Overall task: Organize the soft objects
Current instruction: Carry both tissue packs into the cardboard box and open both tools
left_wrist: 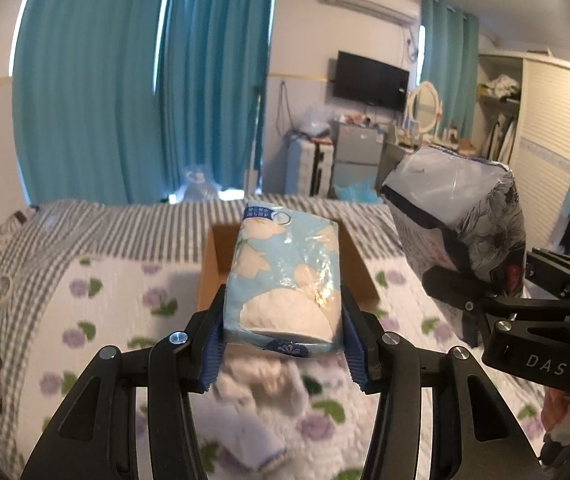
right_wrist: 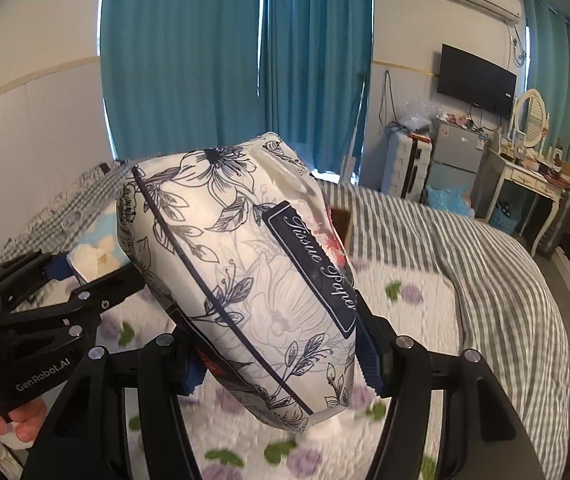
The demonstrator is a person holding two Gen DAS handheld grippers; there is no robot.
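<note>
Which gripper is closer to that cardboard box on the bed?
Left. The left gripper holds its blue tissue pack just before the cardboard box; the right gripper, gripping the floral tissue pack, is off to the side.

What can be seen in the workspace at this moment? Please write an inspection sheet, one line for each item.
Surface: bed with floral quilt and grey striped cover.
Job's things: blue tissue pack and floral tissue pack, both held in the air; open cardboard box on the bed beyond the blue pack.
Clutter: white cloth on the quilt; tape roll at the left.
Grippers: left gripper shut on blue tissue pack; right gripper shut on floral tissue pack.
Cables: cords hanging on the far wall.
Surroundings: teal curtains, television, wardrobe.
</note>
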